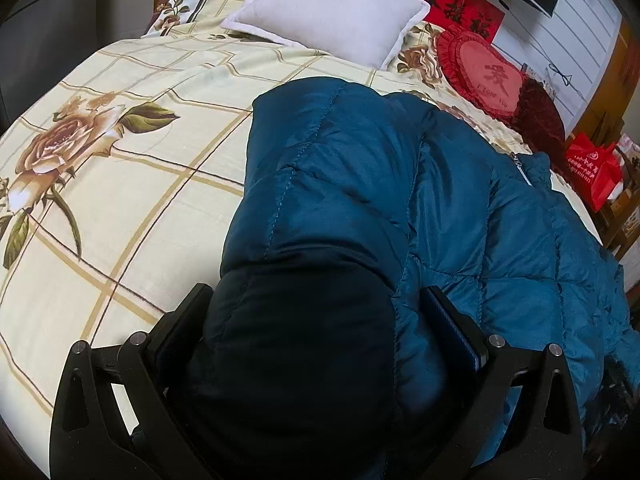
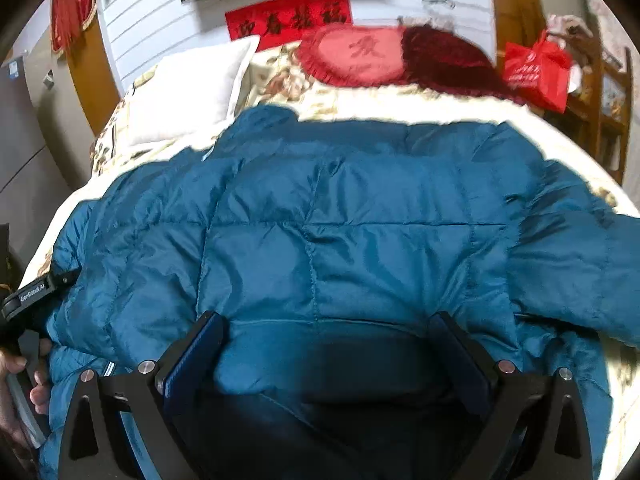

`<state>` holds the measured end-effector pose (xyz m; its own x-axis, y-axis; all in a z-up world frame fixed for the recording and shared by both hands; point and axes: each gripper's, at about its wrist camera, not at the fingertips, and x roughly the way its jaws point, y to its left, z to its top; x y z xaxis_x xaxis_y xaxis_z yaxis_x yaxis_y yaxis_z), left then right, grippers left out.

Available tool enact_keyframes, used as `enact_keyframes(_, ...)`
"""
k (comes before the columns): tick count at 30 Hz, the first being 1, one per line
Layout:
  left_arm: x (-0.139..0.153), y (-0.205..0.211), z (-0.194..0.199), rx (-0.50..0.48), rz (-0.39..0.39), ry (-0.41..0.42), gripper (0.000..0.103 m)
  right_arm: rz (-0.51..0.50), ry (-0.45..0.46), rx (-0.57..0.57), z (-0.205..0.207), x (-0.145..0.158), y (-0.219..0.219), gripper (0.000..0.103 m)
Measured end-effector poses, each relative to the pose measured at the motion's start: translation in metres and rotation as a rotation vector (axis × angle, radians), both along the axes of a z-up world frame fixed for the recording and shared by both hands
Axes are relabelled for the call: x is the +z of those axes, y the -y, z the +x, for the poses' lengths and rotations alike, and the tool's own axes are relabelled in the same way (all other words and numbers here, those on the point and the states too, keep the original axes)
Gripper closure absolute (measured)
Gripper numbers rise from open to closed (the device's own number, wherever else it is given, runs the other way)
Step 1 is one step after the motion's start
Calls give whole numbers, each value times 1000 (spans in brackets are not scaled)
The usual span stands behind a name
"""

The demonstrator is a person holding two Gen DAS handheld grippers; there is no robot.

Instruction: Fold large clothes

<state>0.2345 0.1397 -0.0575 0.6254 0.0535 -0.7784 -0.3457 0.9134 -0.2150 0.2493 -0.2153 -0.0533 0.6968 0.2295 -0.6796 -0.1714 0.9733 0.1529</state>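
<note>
A large teal quilted down jacket point(image 1: 360, 168) lies spread on the bed point(image 1: 120, 200). My left gripper point(image 1: 316, 296) has its jaws wide apart with a thick puffy fold of the jacket, dark lining showing, bulging between the fingers. In the right wrist view the jacket point(image 2: 340, 220) fills the middle. My right gripper point(image 2: 328, 320) also has its jaws wide apart, with the jacket's hem and dark lining between the fingers. The left gripper's body and the hand holding it point(image 2: 28, 320) show at the left edge. A zipper pull point(image 1: 522, 168) shows near the jacket's far side.
A white pillow point(image 1: 332, 12), a red heart cushion point(image 1: 480, 68) and a dark red cushion point(image 1: 540, 116) lie at the head of the bed. A red bag point(image 1: 596, 168) stands beside the bed on the right. A red banner point(image 2: 288, 16) hangs on the wall.
</note>
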Motion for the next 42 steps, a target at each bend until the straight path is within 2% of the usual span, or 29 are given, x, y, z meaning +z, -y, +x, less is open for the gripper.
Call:
enact_keyframes(5, 0, 0, 0, 0, 2, -1, 1, -19, 101, -130, -21, 17, 13, 1)
enact_keyframes(8, 0, 0, 0, 0, 0, 0, 1, -12, 104, -218, -30, 32, 32, 1)
enact_keyframes(11, 2, -3, -3, 5, -28, 14, 1, 12, 57, -286, -41, 48, 66, 1)
enact_keyframes(15, 32, 1, -15, 0, -21, 97, 1, -5, 39, -398, -74, 64, 139, 1)
enact_keyframes(18, 65, 15, -32, -55, 37, 190, 1, -32, 32, -520, -113, 72, 213, 1)
enact_keyframes(21, 80, 32, -53, -95, 72, 212, 1, 1, 30, -666, -157, 76, 297, 1)
enact_keyframes(24, 82, 43, -69, -115, 68, 189, 1, 109, -16, -778, -193, 62, 378, 1)
enact_keyframes(28, 82, 60, -96, -131, 49, 170, 1, 365, -86, -791, -215, 21, 434, 12)
enact_keyframes(30, 80, 68, -105, -134, 56, 177, 1, 447, -91, -768, -217, 9, 442, 14)
enact_keyframes(32, 77, 79, -104, -153, 106, 180, 1, 538, -104, -731, -208, -3, 444, 14)
enact_keyframes(34, 73, 86, -97, -172, 162, 167, 1, 584, -130, -749, -201, -13, 451, 14)
enact_keyframes(36, 67, 87, -90, -164, 183, 137, 1, 632, -110, -761, -197, -15, 457, 13)
enact_keyframes(42, 50, 71, -76, -139, 87, 62, 1, 793, -68, -785, -178, -23, 483, 13)
